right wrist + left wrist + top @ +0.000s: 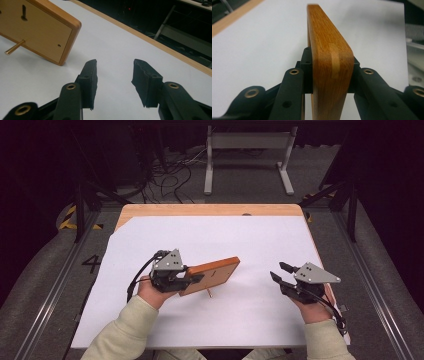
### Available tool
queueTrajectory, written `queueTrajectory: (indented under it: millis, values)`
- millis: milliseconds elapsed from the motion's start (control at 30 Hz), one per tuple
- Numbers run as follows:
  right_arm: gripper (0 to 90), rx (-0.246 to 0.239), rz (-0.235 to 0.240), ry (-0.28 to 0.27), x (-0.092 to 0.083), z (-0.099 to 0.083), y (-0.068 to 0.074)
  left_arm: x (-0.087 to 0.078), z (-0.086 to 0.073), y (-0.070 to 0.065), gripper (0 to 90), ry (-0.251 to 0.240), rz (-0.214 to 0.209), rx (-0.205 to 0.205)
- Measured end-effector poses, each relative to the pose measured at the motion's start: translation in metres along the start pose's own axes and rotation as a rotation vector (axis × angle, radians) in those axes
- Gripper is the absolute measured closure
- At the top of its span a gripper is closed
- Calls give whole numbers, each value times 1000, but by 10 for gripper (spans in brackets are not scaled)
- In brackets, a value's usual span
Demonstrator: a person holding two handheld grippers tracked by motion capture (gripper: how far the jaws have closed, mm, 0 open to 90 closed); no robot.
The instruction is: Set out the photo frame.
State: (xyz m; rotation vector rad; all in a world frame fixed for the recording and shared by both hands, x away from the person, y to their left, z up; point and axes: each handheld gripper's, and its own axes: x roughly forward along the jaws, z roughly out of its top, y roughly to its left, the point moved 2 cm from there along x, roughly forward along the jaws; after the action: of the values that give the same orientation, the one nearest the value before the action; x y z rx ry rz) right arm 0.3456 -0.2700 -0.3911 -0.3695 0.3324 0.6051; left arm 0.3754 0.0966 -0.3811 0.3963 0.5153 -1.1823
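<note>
Wooden block (212,274), a flat slab with rounded corners, held up on edge and tilted above the white sheet (225,240) that covers the table (210,210). A brass peg (13,48) sticks out of its back face toward the sheet; whether the tip touches the sheet I cannot tell. There is also a keyhole slot (23,12) in that face. My left gripper (192,278) pinches the slab's near end across its thickness, one pad on each broad face, seen clearly in the left gripper view with the wood (329,65) wedged between the black jaws. The long axis runs from that grip away and to the right, so the free end points toward my other side. My right gripper (280,272) hovers well apart from it over bare sheet, jaws spread with nothing between them. From the right gripper view the slab lies ahead and to the left, its free corner nearest. I judge the right hand must travel leftward to meet that free end; the left is the hand already on it.
</note>
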Motion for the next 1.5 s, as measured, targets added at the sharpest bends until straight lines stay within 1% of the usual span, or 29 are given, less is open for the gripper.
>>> queueTrajectory:
  millis: [100,233,333,367,433,500,600,667,700,733,767,800,900,967,1000,1033,1067,1100,1200,1233,1333,1367,1400,1433,1467,1500]
  values:
    - [542,-5,9,-3,2,2,1,2,-4,-7,702,61,6,24]
    - [535,-12,15,-9,5,5,2,2,-8,-12,700,116,24,29]
    - [531,-11,21,-13,7,6,1,2,-12,-15,699,146,31,29]
    - [531,-11,21,-13,7,6,1,2,-12,-15,697,146,31,29]
    - [528,-14,26,-14,9,7,2,3,-14,-15,696,171,30,16]
    - [519,-17,34,-13,11,7,3,4,-18,-15,696,214,33,-16]
    - [513,-26,44,-18,12,8,5,8,-25,-15,695,265,31,-37]
    - [510,-24,48,-17,12,8,5,7,-28,-14,693,260,15,-62]
    - [510,-23,47,-17,12,8,5,7,-28,-14,691,260,12,-67]
    - [509,-23,47,-14,13,8,5,8,-28,-14,689,261,10,-69]
    - [506,-22,49,-14,13,8,5,8,-27,-15,684,266,6,-58]
    - [503,-22,51,-13,13,8,5,8,-27,-16,672,268,2,-56]
    - [500,-24,56,-8,14,7,5,9,-26,-17,612,262,-45,-82]
    - [500,-24,56,-6,13,7,5,9,-26,-20,555,256,-85,-111]
    - [499,-23,56,-6,13,7,5,9,-25,-21,531,255,-99,-113]
    - [499,-23,55,-6,13,6,4,9,-25,-21,514,255,-99,-113]
    - [498,-22,55,-6,13,6,4,10,-25,-25,501,268,-103,-98]
    - [498,-22,55,-6,13,6,4,11,-25,-26,495,271,-101,-94]
    - [495,-23,56,-6,13,6,4,12,-24,-27,461,275,-124,-98]
    - [495,-23,56,-6,13,6,4,12,-24,-27,449,275,-124,-98]
    - [492,-22,55,-7,13,6,4,11,-24,-26,431,261,-148,-118]
    - [491,-22,55,-7,13,6,4,10,-24,-26,422,253,-152,-113]
    - [490,-22,54,-7,13,6,4,8,-23,-26,404,240,-164,-118]
    - [490,-22,54,-7,13,6,4,8,-23,-26,379,240,-164,-118]
    - [490,-21,55,-7,13,6,3,3,-21,-26,379,207,-186,-118]
    - [490,-22,55,-7,13,6,3,-1,-19,-26,352,183,-191,-116]
